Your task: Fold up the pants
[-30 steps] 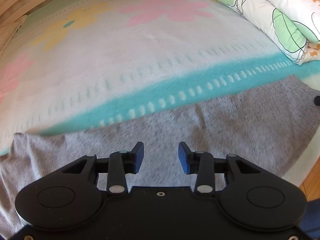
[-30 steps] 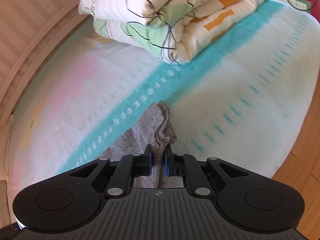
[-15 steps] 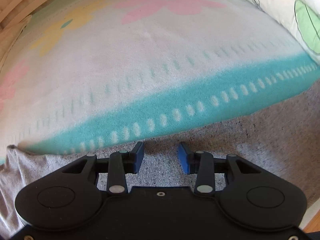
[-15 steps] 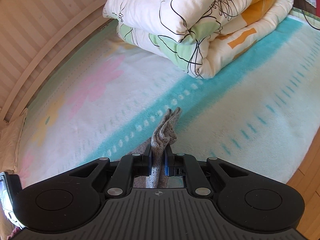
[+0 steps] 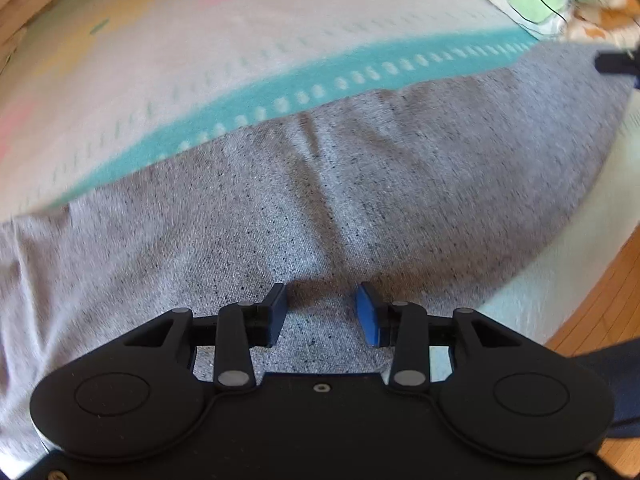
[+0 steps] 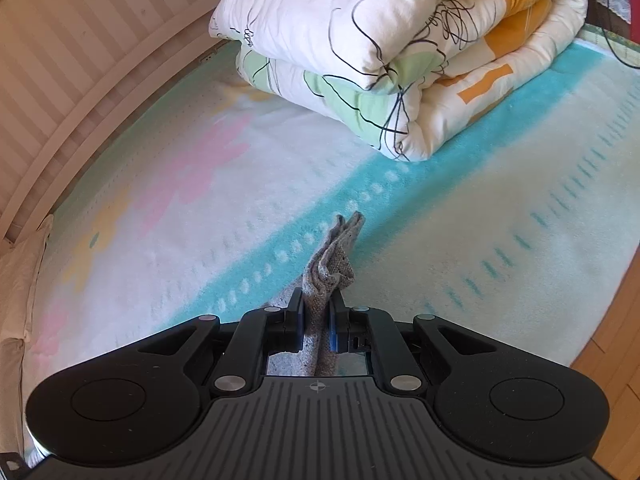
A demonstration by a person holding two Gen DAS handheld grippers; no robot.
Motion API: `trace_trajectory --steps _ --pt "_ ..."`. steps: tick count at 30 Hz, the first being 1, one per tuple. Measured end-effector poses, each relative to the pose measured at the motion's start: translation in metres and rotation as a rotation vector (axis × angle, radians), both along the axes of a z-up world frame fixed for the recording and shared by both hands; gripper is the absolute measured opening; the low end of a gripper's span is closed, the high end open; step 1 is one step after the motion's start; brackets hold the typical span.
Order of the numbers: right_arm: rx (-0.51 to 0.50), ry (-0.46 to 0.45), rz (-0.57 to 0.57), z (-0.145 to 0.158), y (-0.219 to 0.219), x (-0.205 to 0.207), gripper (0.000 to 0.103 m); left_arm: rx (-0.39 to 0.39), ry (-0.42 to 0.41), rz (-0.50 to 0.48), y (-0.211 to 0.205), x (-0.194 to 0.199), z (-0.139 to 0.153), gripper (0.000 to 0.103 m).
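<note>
Left wrist view: the left gripper (image 5: pixel 322 312) hangs with jaws apart and empty, grey pants (image 5: pixel 360 184) spread directly beneath and ahead. Closing here may pinch one layer only.

Right wrist view: the right gripper (image 6: pixel 319 322) clamps a bunched pants end; the bunch could slip.

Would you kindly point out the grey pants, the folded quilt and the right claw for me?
grey pants (image 5: pixel 360 200): left wrist view, flat middle of the fabric.
folded quilt (image 6: pixel 360 40): right wrist view, top white fold.
right claw (image 6: pixel 318 320): right wrist view, between fingertips, shut on the pants.
</note>
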State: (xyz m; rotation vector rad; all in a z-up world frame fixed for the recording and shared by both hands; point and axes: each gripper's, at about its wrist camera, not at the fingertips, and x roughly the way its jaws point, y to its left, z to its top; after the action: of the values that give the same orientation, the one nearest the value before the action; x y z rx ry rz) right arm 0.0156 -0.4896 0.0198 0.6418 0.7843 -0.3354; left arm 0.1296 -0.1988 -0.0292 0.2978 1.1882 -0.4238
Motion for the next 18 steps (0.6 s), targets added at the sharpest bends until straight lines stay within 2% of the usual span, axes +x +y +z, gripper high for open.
trace_trajectory --steps 4,7,10,14,18 --pt "-0.053 -0.021 0.035 0.012 0.024 0.009 0.011 -0.075 0.053 0.097 0.034 0.022 0.014 0.048" --pt "-0.074 -0.062 0.107 0.026 0.056 0.018 0.011 -0.059 0.003 0.156 0.067 0.039 0.027 0.048" --pt "-0.103 -0.118 0.229 0.043 0.102 0.028 0.011 -0.039 -0.042 0.213 0.103 0.057 0.037 0.048" --pt "-0.109 -0.188 0.437 0.057 0.180 0.041 0.011 -0.053 -0.028 0.312 0.155 0.081 0.039 0.048" --pt "-0.146 -0.180 0.656 0.041 0.273 0.056 0.011 -0.080 0.002 0.411 0.203 0.094 0.028 0.048"
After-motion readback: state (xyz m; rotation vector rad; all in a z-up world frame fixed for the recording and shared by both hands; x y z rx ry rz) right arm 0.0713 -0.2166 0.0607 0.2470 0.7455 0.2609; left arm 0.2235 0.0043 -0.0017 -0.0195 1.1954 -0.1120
